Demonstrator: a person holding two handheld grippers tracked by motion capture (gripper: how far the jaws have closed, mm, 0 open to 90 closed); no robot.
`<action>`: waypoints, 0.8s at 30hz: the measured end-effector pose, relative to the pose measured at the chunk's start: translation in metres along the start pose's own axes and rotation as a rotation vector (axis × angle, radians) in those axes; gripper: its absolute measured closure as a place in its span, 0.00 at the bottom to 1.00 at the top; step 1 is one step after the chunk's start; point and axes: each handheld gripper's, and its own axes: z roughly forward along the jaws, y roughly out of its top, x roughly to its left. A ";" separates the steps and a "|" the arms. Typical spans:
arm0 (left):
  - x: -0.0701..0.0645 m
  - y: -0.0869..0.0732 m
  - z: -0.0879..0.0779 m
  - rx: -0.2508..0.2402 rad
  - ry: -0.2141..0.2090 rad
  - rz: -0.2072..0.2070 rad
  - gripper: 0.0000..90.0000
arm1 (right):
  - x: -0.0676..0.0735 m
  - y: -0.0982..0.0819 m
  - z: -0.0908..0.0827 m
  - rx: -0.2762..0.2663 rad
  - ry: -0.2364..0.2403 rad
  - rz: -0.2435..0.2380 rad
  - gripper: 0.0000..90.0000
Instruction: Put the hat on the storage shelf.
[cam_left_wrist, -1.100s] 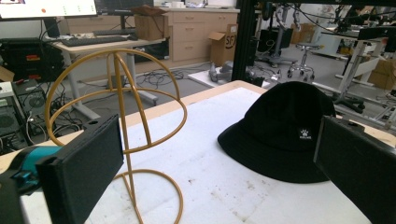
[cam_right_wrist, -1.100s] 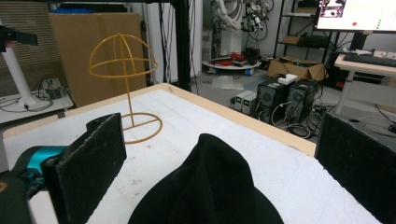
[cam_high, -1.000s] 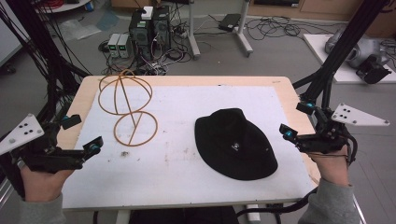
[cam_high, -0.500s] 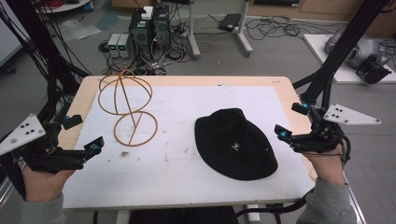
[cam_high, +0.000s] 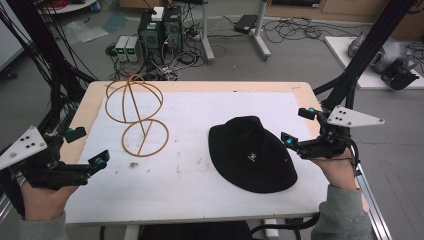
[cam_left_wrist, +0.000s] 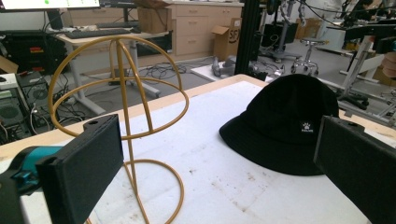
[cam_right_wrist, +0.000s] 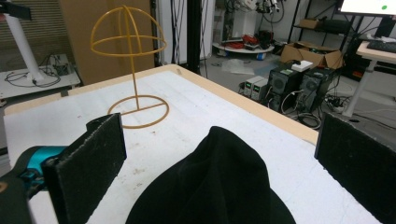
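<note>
On the desk (cam_high: 200, 200) a black hat (cam_high: 252, 155) lies beside a wire hat stand (cam_high: 137, 117), while the left gripper (cam_high: 85, 150) and right gripper (cam_high: 298, 127) both hold their jaws wide apart, empty.

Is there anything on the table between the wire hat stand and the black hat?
No. In the high view, bare white table cover separates the wire hat stand from the black hat.

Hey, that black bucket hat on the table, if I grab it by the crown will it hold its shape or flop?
The black bucket hat is probably soft: its crown slumps unevenly on the table, so it would likely fold where pinched. The brim lies flat and would probably droop once lifted. It looks like fabric, so likely light and not slippery against the padded jaws.
</note>
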 end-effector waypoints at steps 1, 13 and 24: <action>0.000 0.000 0.000 0.000 0.000 0.000 0.02 | -0.001 0.000 0.002 0.003 0.001 -0.003 0.01; -0.001 -0.001 -0.001 0.015 0.012 0.001 0.02 | -0.010 -0.005 0.021 0.031 0.038 0.005 0.01; 0.001 -0.004 -0.001 0.003 0.032 0.003 0.02 | -0.007 -0.006 0.043 0.075 0.048 -0.012 0.01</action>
